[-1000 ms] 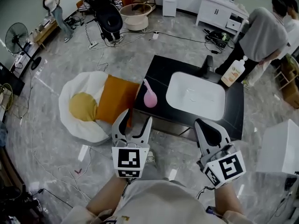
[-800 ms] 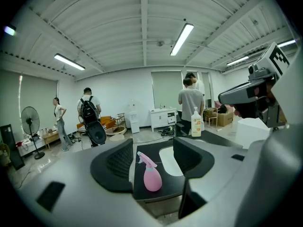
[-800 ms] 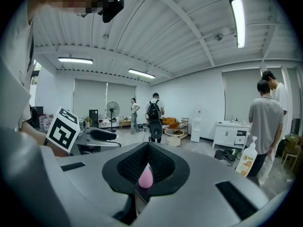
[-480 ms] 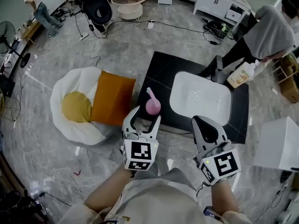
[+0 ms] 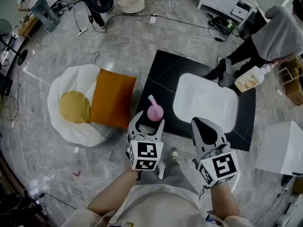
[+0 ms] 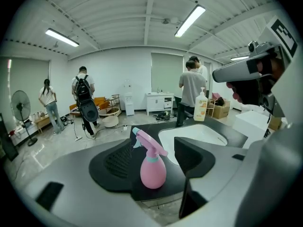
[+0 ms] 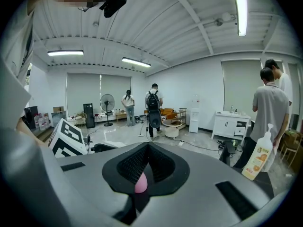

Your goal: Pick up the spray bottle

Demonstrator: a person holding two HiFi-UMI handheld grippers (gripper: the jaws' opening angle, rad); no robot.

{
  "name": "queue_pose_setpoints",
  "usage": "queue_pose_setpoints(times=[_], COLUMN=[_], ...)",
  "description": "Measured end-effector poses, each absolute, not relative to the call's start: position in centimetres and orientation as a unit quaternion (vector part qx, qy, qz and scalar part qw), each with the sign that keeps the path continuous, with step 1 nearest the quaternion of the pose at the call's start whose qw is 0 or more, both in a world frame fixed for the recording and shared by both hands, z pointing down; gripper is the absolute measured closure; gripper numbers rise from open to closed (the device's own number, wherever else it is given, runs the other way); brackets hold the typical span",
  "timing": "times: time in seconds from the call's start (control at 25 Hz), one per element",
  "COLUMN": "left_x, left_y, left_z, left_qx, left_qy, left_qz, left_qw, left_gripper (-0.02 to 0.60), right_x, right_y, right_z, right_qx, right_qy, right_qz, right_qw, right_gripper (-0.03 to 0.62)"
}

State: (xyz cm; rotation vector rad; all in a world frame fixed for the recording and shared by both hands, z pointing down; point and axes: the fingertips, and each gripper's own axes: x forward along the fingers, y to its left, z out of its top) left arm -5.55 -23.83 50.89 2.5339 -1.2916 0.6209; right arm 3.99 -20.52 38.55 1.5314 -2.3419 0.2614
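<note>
Pink spray bottle (image 5: pixel 155 111) framed by the wide-open left gripper (image 5: pixel 147 126), not gripped

The bottle is stood upright near the lower-left edge of the black countertop (image 5: pixel 163 77), at centre frame in the head view, just left of the white basin (image 5: pixel 206 103); in the left gripper view it is seen in the gap at the tips of the widely parted jaws, with neither jaw seen touching it; the right gripper (image 5: pixel 202 125), right of centre and lower in the frame, is seen with its jaws pressed together and nothing held; an orange cushion (image 5: pixel 112 98) is laid on the floor left of the countertop, against a white-and-yellow egg-shaped cushion (image 5: pixel 71 105); a pump soap bottle (image 5: pixel 250 79) is stood at the countertop's upper-right corner.
</note>
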Motion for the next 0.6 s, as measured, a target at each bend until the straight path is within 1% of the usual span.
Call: queue_pose_setpoints(times=[0.2, 0.44, 0.6], left_x=[-4.9, -3.9, -3.7], left_y=[-24.6, -25.7, -26.4], left_z=[52.8, 55.4, 56.6], left_qx=[0.846, 0.820, 0.803], left_qy=[-0.463, -0.494, -0.521], left_qz=[0.211, 0.221, 0.222], left_qw=[0.159, 0.185, 0.186], left_gripper=[0.298, 0.298, 0.298], right_x=[5.0, 6.7, 7.4], right_y=[-22.0, -24.2, -25.4], right_z=[40.6, 42.8, 44.1], right_qx=[0.521, 0.492, 0.475], right_qy=[-0.827, -0.839, -0.846], right_qz=[0.105, 0.116, 0.124], right_qw=[0.181, 0.200, 0.207], right_gripper=[0.566, 0.566, 0.566])
